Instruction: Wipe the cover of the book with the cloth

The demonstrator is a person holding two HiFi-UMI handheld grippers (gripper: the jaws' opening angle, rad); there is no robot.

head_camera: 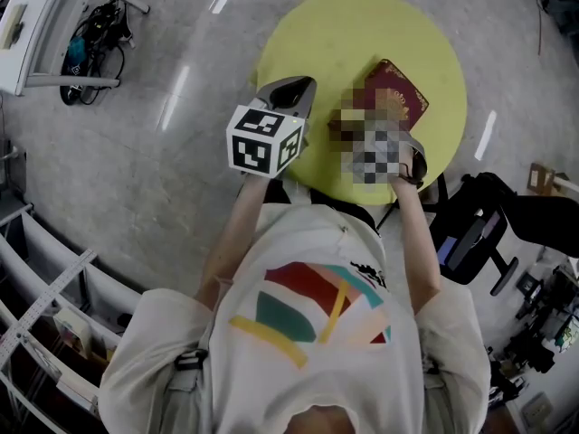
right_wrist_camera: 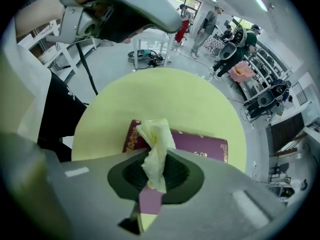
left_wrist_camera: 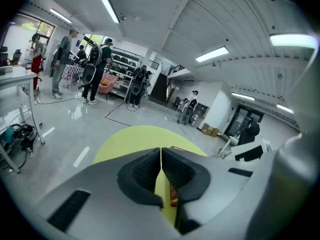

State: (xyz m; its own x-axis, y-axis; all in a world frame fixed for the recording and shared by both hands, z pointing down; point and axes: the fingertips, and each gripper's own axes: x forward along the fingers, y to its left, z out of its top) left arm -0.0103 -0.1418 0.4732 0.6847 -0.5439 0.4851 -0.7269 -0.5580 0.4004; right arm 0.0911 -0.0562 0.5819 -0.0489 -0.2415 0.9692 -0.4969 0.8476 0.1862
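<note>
**Risk: book unpinned, cloth grip thin**

- The right tool (right_wrist_camera: 155, 171) is clenched on a crumpled pale-yellow cloth (right_wrist_camera: 156, 144), with only a small wad sticking out past the tips. It sits over one short end of the maroon hardcover book with gold trim (right_wrist_camera: 200, 144). I can't tell whether the cloth is touching the cover.
- The left tool (left_wrist_camera: 161, 164) is closed on nothing, raised well to the left of the book. So nothing pins the book.
- Likely failure: a wipe stroke drags the book across the table instead of rubbing it, possibly off the rim.
- Second risk: the thin pinch lets the cloth pull out, or the hard tips scrape the cover if pressed low.
- The book lies flat on a round yellow-green table (head_camera: 344, 43), which looks smooth and has nothing else on it.
- Around it is a glossy grey floor (head_camera: 136, 107), with a black chair (head_camera: 479, 224) just right of the book.
- It's an open hall with ceiling strip lights (left_wrist_camera: 215, 54) and people standing (left_wrist_camera: 95, 69) far beyond the book.
</note>
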